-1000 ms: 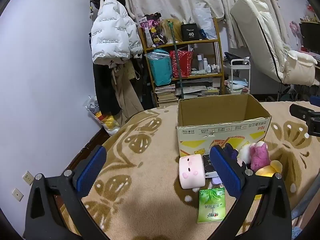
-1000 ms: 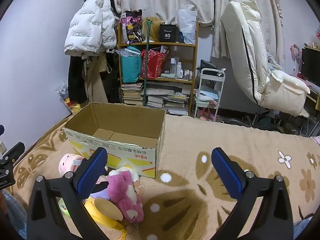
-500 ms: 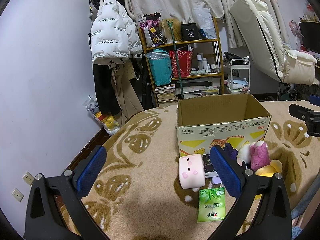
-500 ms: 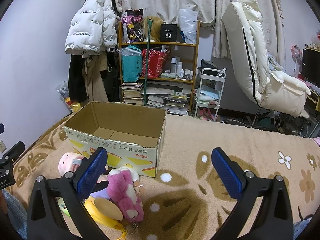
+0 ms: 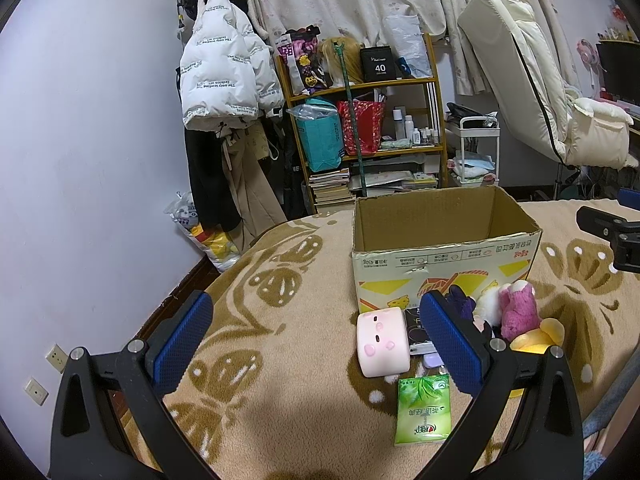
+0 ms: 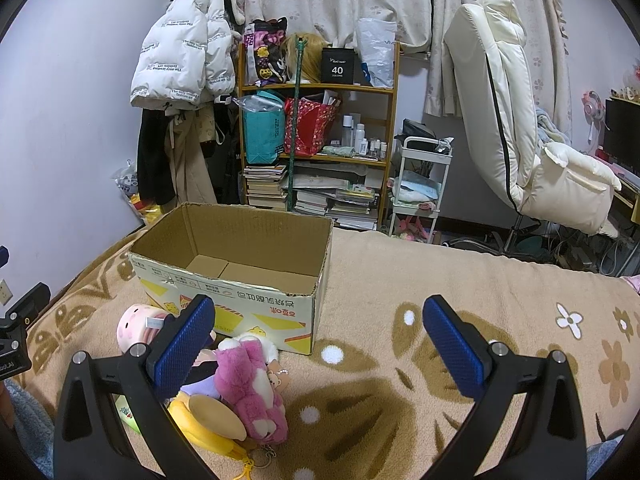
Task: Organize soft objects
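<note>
An open, empty cardboard box [image 5: 444, 256] [image 6: 240, 280] stands on the patterned blanket. In front of it lies a pile of soft toys: a pale pink cube plush [image 5: 382, 342] [image 6: 134, 326], a magenta bear plush [image 5: 518, 310] [image 6: 250, 392], a yellow plush [image 5: 538, 338] [image 6: 208, 424] and a dark purple one [image 5: 460, 304]. A green tissue pack [image 5: 423, 410] lies nearest me. My left gripper [image 5: 316, 342] is open and empty, left of the pile. My right gripper [image 6: 320, 344] is open and empty, right of the pile.
The tan blanket [image 6: 440, 300] with brown butterflies covers the bed. Beyond its far edge stand a cluttered shelf [image 6: 320, 140], a hanging white jacket [image 5: 224, 80], a white trolley [image 6: 420, 184] and a cream recliner [image 6: 520, 120]. The wall [image 5: 80, 160] runs along the left.
</note>
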### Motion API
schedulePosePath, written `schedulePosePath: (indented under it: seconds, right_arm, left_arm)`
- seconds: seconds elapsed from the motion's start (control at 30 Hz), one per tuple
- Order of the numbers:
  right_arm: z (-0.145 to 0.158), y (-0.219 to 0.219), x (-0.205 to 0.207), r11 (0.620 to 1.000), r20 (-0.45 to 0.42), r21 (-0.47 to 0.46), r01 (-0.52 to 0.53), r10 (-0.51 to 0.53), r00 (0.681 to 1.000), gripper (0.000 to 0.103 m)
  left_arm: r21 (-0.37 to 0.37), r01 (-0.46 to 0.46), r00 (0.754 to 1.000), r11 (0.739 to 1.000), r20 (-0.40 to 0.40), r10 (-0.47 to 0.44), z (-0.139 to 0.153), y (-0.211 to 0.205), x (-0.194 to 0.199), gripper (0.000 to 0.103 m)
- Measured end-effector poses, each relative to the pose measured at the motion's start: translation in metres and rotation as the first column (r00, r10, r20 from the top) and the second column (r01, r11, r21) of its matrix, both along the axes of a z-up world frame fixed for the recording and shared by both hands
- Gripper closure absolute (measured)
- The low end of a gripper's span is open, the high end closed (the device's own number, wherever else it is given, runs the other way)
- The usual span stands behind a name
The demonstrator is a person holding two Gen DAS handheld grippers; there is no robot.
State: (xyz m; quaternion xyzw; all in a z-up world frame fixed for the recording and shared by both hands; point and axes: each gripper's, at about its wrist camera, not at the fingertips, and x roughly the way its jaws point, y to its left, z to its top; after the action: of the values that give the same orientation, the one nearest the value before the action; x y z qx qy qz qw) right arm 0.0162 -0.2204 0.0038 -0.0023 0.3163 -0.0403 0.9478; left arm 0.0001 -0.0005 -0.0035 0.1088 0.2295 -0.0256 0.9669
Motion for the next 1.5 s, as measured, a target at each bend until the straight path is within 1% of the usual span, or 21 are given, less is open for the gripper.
schedulePosePath:
  seconds: [1.5]
  right_arm:
    - [-0.0009, -0.0004, -0.0001, 1.0, -0.002, -0.002, -0.001, 0.001, 1.0, 0.0]
  left_arm:
    - [0.003, 0.001, 1.0, 1.0, 0.0, -0.001, -0.0021, -0.0046, -0.0027, 0.001]
